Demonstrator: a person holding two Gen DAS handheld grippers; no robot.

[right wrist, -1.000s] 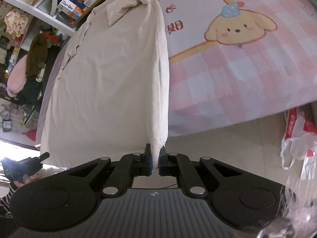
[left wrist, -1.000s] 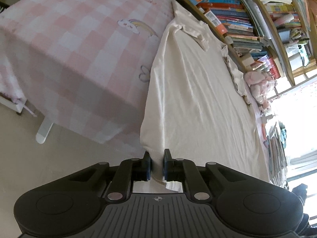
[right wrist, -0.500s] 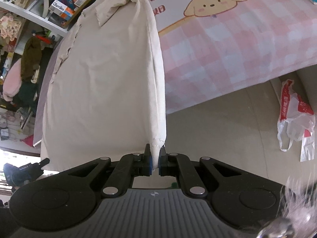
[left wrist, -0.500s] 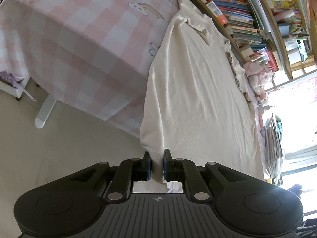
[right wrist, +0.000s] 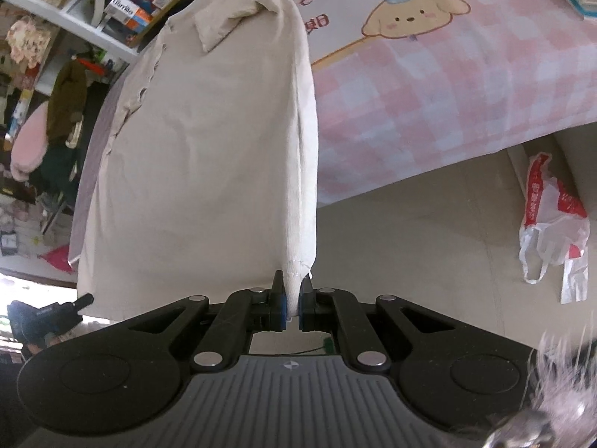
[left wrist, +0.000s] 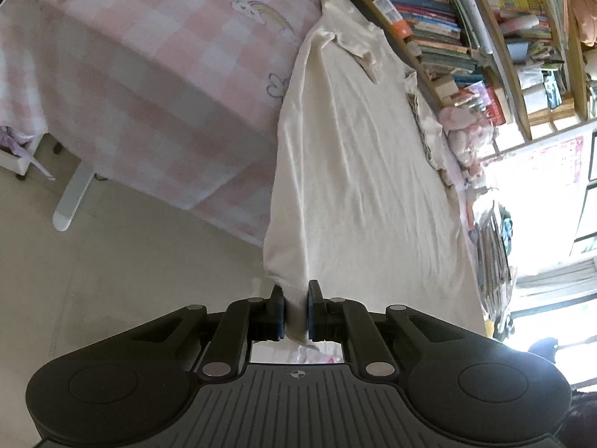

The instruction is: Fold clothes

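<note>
A cream collared shirt (left wrist: 358, 171) stretches from the pink checked bed toward me, pulled taut off the bed's near edge. My left gripper (left wrist: 296, 300) is shut on one bottom corner of its hem. In the right wrist view the same cream shirt (right wrist: 209, 156) hangs tight between the bed and my right gripper (right wrist: 292, 290), which is shut on the other hem corner. The collar lies at the far end near the bookshelves. The other gripper (right wrist: 48, 315) shows at the lower left of the right wrist view.
The bed has a pink checked cover (left wrist: 149, 74) with cartoon prints, on white legs (left wrist: 71, 201). Bookshelves (left wrist: 466, 18) packed with books and soft toys stand behind it. A red and white plastic bag (right wrist: 552, 220) lies on the beige floor to the right.
Both grippers have drawn back from the bed with the hem still held. The shirt now reaches further off the bed edge, and more floor shows below it.
</note>
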